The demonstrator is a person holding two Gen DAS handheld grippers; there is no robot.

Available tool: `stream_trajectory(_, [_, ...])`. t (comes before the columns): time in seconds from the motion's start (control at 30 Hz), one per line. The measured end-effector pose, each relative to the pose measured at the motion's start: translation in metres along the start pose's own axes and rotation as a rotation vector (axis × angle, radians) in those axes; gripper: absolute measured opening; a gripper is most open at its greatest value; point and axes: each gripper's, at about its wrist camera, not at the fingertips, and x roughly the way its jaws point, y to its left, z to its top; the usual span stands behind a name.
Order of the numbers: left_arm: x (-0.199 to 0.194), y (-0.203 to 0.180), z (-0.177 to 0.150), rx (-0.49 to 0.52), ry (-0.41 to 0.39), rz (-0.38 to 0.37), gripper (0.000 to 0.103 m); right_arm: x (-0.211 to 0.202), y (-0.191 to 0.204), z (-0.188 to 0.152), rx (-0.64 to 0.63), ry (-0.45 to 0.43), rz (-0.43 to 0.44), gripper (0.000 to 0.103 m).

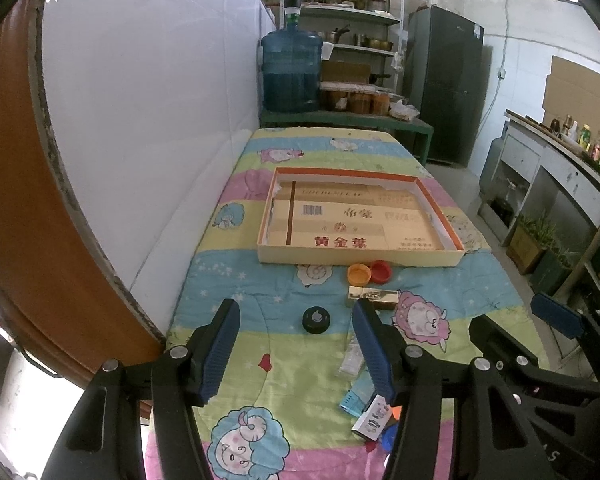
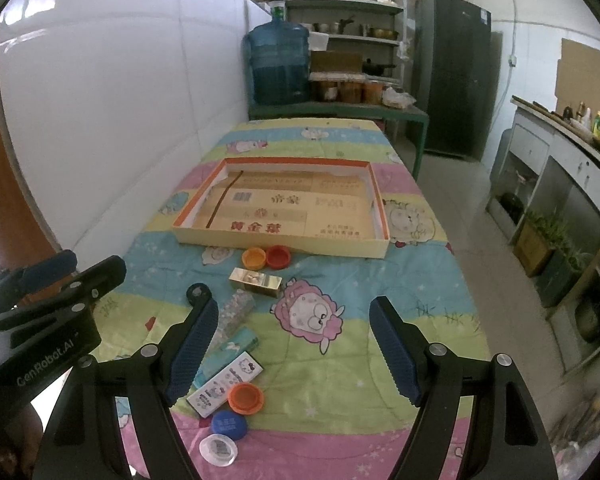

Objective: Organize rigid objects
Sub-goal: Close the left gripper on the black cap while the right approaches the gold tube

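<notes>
— Cartoon-quilted bench [image 2: 380, 360], storeroom: both claws, left claw [image 1: 296, 348] and right claw [image 2: 292, 344], hang released, grasping nothing.

— Risk? Small black round cap [image 1: 316, 320] between left fingers could skid; shallow cardboard tray [image 1: 452, 258] sits mid-bench.

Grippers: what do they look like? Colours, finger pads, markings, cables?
Both the left gripper and right gripper are matte black, with skeletal linkage arms, triangular cutouts and silver pivot bolts. Each finger carries a long dark-blue ribbed pad. The left body, seen from the right wrist, bears white "GenRobot.AI" lettering. No cables or sleeves visible.
</notes>
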Motion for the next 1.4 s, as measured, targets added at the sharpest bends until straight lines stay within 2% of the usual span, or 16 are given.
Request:
stream_trajectory(0.4, [0.023,0.002,0.001,0.012,0.054,-0.001,0.059,0.024,-0.010,-0.004,0.017,0.065,0.016,0.079])
stream_trajectory(0.73, [0.063,0.009,-0.013,0.016,0.128,-0.060,0.059,0.066,-0.023,-0.016,0.004,0.165,0.044,0.079])
stream_trajectory(1.0, [0.100,0.010,-0.012,0.031,0.186,-0.112,0.056,0.094,-0.025,-0.014,-0.048,0.206,0.063,0.079])
stream_trajectory(1.2, [0.122,0.004,-0.011,0.055,0.224,-0.121,0.056,0.115,-0.027,-0.011,-0.075,0.236,0.075,0.079])
stream_trajectory(1.4, [0.142,0.002,-0.012,0.052,0.265,-0.139,0.046,0.133,-0.029,-0.007,-0.094,0.261,0.087,0.079])
